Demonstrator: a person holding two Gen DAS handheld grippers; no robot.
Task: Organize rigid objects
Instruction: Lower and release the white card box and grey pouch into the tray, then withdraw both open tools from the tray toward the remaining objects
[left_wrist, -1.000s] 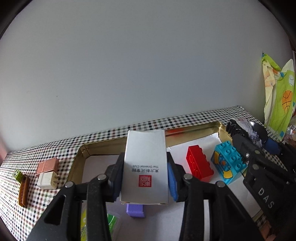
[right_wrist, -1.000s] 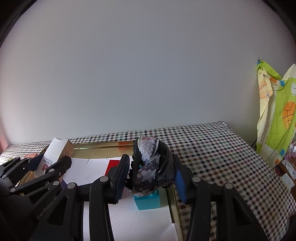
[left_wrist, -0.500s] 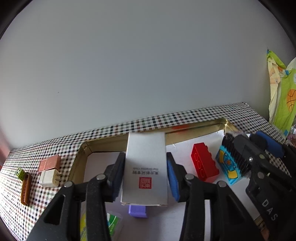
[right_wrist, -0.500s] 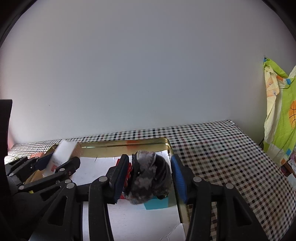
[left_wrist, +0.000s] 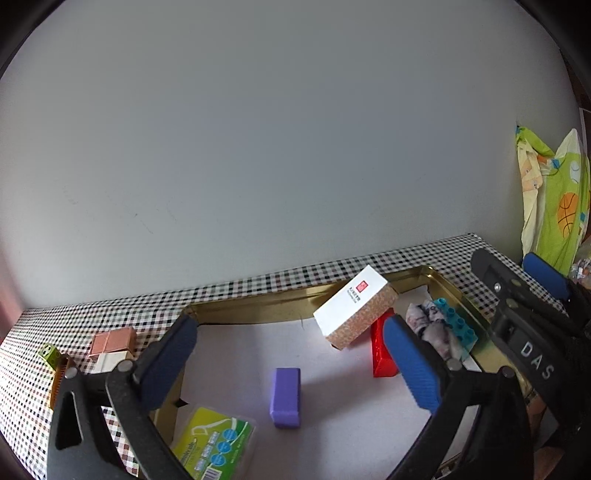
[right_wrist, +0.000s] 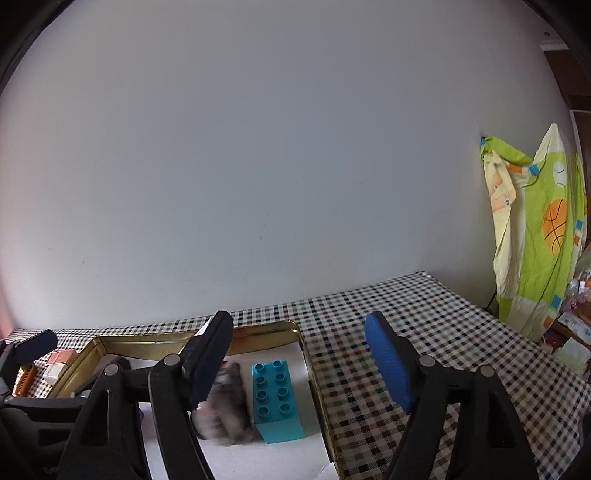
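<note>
Counting two bricks (left_wrist: 382, 350), two tongs (left_wrist: 291, 354)

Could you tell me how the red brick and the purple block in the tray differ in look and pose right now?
The red brick is glossy and partly hidden under the tilted white box; the purple block is matte and fully exposed. The brick touches its neighbours; the block lies alone. Both rest on the gold tray's white liner.

A home, likely a child's room: a surface under a black, white and red checked cloth (right_wrist: 424, 332) against a plain pale wall (right_wrist: 277, 147), with a green basketball-print fabric (right_wrist: 546, 229) hanging at 3 o'clock.
</note>
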